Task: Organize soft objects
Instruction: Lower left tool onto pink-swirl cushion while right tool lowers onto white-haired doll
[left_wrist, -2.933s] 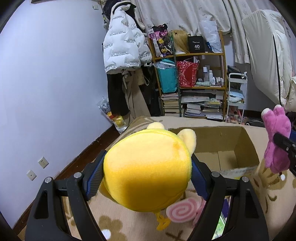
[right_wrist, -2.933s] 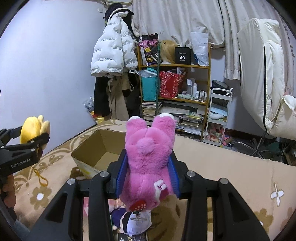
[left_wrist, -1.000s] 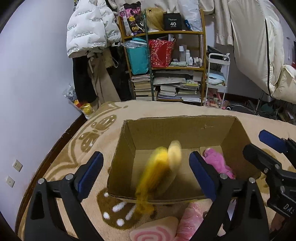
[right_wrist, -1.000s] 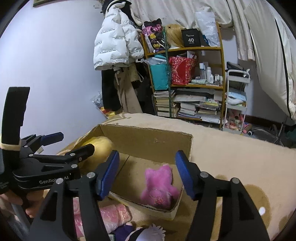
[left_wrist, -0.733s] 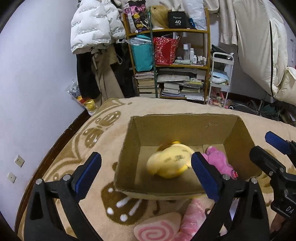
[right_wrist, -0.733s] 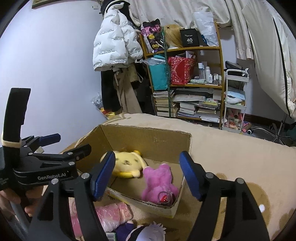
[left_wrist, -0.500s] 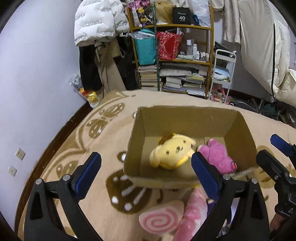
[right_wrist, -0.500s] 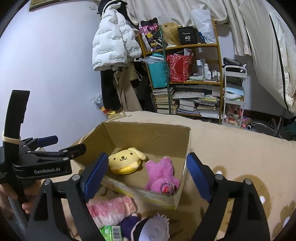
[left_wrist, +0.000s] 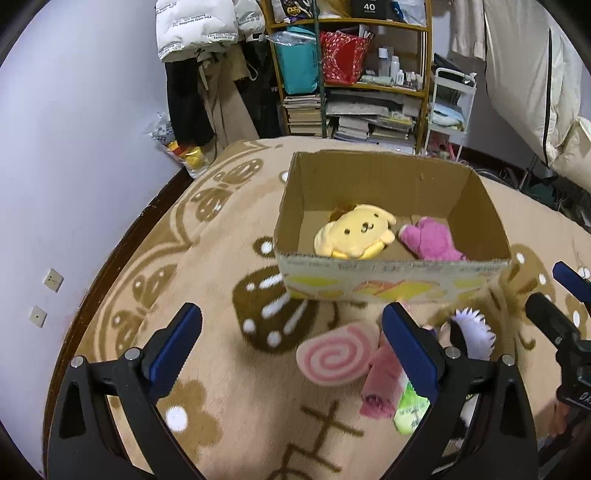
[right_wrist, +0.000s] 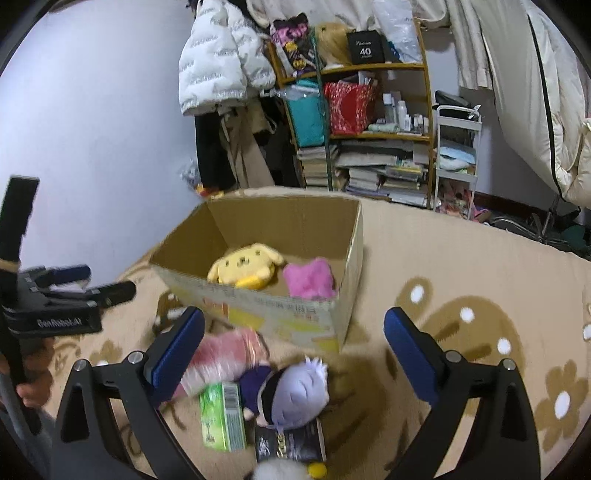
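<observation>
An open cardboard box (left_wrist: 391, 280) (right_wrist: 258, 302) sits on the patterned beige blanket. Inside lie a yellow dog plush (left_wrist: 354, 232) (right_wrist: 245, 264) and a pink plush (left_wrist: 430, 240) (right_wrist: 310, 282). In front of the box lie a pink swirl cushion (left_wrist: 334, 360), a pink soft roll (left_wrist: 380, 387) (right_wrist: 221, 354), a green packet (left_wrist: 410, 410) (right_wrist: 221, 415) and a white-haired doll (left_wrist: 472, 334) (right_wrist: 291, 387). My left gripper (left_wrist: 291, 343) is open and empty over the swirl cushion. My right gripper (right_wrist: 293, 341) is open and empty above the doll.
A shelf (left_wrist: 351, 74) crammed with books and bags stands behind, beside hanging coats (left_wrist: 199, 55) and a white cart (left_wrist: 450, 107). The wall (left_wrist: 74, 129) runs along the left. A dark card (right_wrist: 291, 443) lies under the doll.
Both grippers let go of their plushies, which dropped into the box. Both grippers have since pulled back and tilted down toward the items in front of the box.
</observation>
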